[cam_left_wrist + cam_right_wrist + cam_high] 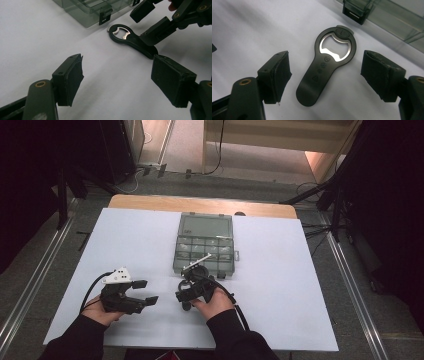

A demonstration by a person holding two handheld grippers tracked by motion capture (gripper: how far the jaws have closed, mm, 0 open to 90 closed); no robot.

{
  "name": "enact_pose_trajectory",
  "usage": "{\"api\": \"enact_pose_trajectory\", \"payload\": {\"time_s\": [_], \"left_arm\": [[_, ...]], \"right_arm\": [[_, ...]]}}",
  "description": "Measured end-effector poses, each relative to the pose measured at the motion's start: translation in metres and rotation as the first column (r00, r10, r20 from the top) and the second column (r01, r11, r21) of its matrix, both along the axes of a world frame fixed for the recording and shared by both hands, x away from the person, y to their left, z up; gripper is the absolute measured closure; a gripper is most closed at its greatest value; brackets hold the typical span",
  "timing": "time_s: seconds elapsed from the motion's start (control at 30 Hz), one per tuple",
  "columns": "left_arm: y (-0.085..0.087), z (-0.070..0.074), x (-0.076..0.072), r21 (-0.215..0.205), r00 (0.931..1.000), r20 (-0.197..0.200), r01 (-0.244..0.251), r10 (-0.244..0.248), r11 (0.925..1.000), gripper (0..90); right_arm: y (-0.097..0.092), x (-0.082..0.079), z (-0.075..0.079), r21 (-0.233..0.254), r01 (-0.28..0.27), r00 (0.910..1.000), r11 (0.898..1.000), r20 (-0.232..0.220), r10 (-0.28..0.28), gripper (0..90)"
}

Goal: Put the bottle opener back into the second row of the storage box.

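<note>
Nearest the high camera, two sleeved forearms come in over the table [280, 285], whose white sheet carries everything. Toward its far side lies a clear compartment box [204, 245] with its lid laid open away from the person; a small pale piece lies across its near compartments, too small to name.

On this side of the box, the left gripper [145, 291] is held low above the sheet, jaws wide apart and gripping nothing. It points across toward the other hand and takes no part in the work that I can see.

Just beside the box's near edge, the right gripper [189, 280] hovers over a black bottle opener [325, 66]. In the right gripper view its jaws stand well open, one on each side of the handle, neither pad touching it. The opener lies flat on the sheet, its metal-lined ring end toward a latch [354, 11] on the box and its handle toward the gripper.

By my reading, this is the approach before a pick-up: the opener is framed but not yet gripped. The next move calls for lowering the jaws until the pads flank the narrow handle, then closing squarely across it. A flat, thin thing like this may slide or tip if the pads meet it too high.
</note>
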State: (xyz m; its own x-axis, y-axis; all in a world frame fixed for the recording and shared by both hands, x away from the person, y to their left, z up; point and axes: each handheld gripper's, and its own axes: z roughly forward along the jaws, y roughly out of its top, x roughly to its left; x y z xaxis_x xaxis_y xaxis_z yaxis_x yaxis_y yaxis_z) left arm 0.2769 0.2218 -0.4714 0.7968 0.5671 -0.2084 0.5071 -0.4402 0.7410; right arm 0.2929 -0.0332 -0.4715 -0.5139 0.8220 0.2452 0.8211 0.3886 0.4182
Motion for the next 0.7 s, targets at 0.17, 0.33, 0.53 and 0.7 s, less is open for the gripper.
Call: {"api": "enact_pose_trajectory", "payload": {"time_s": [0.17,0.33,0.53,0.7], "left_arm": [[0.0,0.0,0.0,-0.003,1.0,0.001,0.001,-0.001,1.0,25.3],[0.0,0.0,0.0,0.0,1.0,0.001,0.002,-0.002,1.0,25.2],[0.0,0.0,0.0,-0.002,1.0,0.0,0.001,-0.001,1.0,25.3],[0.0,0.0,0.0,-0.004,1.0,0.001,0.003,-0.002,1.0,25.2]], "right_arm": [[0.004,0.002,-0.003,-0.011,0.024,0.9984,1.0,-0.05,-0.024,25.6],[0.009,0.002,-0.006,-0.026,0.054,0.9942,0.998,-0.092,-0.056,27.7],[0.013,0.003,-0.007,-0.048,0.068,0.9913,0.996,-0.11,-0.073,29.4],[0.016,0.004,-0.007,-0.09,0.074,0.9889,0.993,-0.122,-0.085,34.5]]}}
